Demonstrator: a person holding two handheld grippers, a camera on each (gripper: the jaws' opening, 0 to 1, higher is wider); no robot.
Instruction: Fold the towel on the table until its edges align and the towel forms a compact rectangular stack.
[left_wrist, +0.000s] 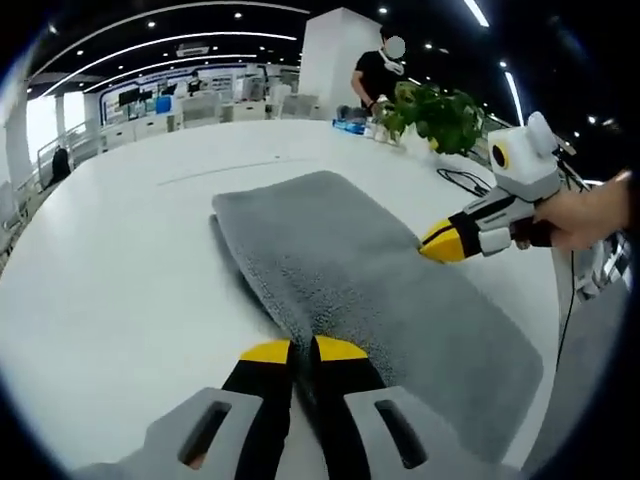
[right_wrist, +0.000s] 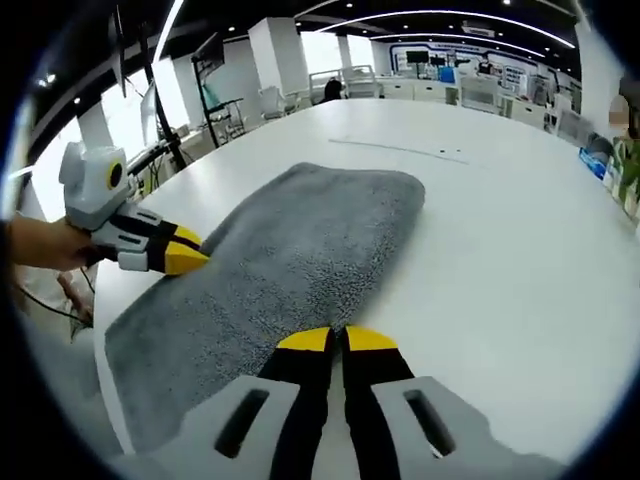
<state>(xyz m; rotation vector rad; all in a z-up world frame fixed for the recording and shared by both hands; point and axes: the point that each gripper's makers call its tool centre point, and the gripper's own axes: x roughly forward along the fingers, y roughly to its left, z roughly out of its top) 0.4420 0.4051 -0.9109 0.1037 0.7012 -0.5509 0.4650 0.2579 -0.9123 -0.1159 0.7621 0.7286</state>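
A grey towel (left_wrist: 370, 270) lies folded in a long rectangle on the white table (left_wrist: 120, 270). My left gripper (left_wrist: 305, 350) has its yellow-tipped jaws shut at the towel's near long edge, with a bit of cloth between the tips. From the right, my right gripper (left_wrist: 440, 245) touches the opposite long edge, held by a hand (left_wrist: 585, 215). In the right gripper view the towel (right_wrist: 290, 250) runs away to the upper right. My right gripper (right_wrist: 337, 340) is shut on its near edge. The left gripper (right_wrist: 185, 257) meets the far edge.
A potted green plant (left_wrist: 440, 115) and a black cable (left_wrist: 465, 180) sit at the table's far side, where a person (left_wrist: 378, 75) stands. The table edge (right_wrist: 100, 300) runs close along the towel's left side. Bare tabletop (right_wrist: 500, 250) spreads to the right.
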